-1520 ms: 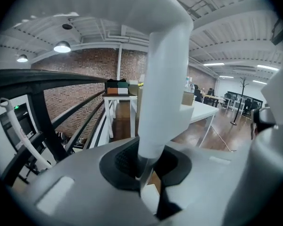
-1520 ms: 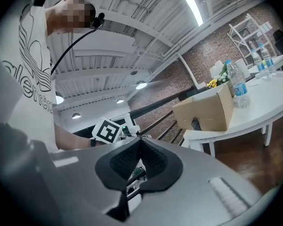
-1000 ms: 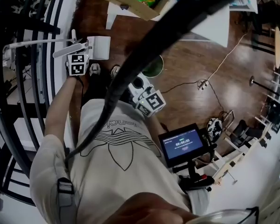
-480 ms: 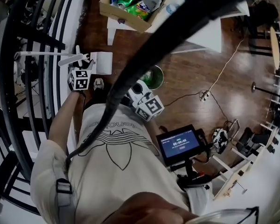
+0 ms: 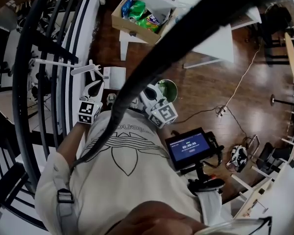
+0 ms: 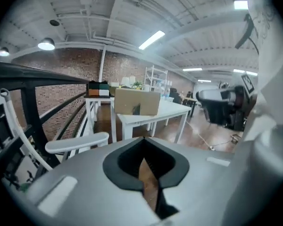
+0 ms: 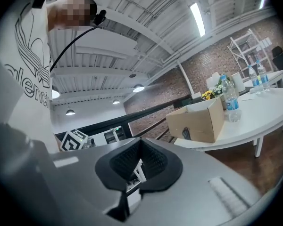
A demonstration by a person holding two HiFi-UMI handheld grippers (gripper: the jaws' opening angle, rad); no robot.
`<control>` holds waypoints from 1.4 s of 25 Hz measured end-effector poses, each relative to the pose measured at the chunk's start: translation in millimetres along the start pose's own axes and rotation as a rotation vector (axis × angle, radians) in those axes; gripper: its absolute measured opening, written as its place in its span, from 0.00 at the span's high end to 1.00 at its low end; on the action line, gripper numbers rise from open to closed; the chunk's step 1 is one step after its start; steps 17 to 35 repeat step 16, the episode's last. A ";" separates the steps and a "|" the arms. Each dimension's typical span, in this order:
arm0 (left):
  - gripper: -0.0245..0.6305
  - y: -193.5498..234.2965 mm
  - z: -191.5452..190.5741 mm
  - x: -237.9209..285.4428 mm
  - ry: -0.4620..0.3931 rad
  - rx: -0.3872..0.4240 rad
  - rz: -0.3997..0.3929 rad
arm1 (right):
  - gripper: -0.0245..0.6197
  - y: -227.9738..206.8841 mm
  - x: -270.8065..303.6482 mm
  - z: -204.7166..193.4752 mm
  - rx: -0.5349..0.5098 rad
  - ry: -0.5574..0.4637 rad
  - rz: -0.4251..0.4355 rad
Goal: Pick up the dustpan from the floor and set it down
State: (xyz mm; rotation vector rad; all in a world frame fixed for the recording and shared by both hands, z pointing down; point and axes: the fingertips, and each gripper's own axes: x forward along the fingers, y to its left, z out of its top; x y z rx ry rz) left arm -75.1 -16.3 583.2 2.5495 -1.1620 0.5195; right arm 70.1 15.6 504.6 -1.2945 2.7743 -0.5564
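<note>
- Head view: I am looking steeply down past a white T-shirt. The left tongs are beside the black railing and point away from the body.
- The dustpan is white and sits on the floor just ahead of the left tongs. Its handle reaches toward the railing. I see a gap between the tongs and the handle.
- The right tongs are held near the chest, just beside a green bucket. A thick black cable crosses in front of them. A lit screen is at the right hip.
- Farther out, a cardboard box rests on a white surface.
- Left gripper view: the left tongs are pinched fully together and grip nothing. Only floor shows through the slit.
- The dustpan's handle lies to the left of the tips and beyond them, clear of the pads. Past it the box stands on the surface.
- Right gripper view: the right tongs are narrow, pads together, holding nothing.
- The left tongs' marker cube shows at the left. At the right, the box and some bottles stand on the surface.
</note>
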 end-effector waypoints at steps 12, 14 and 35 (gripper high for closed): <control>0.93 -45.8 84.5 11.5 -0.199 -0.032 -0.108 | 0.96 4.5 8.6 5.9 -0.061 -0.014 0.016; 0.93 -50.8 85.2 12.4 -0.202 -0.048 -0.115 | 0.96 1.9 9.0 4.1 -0.081 -0.013 0.016; 0.93 -55.1 87.8 13.7 -0.209 -0.051 -0.125 | 0.96 -1.4 10.6 1.8 -0.096 -0.009 0.017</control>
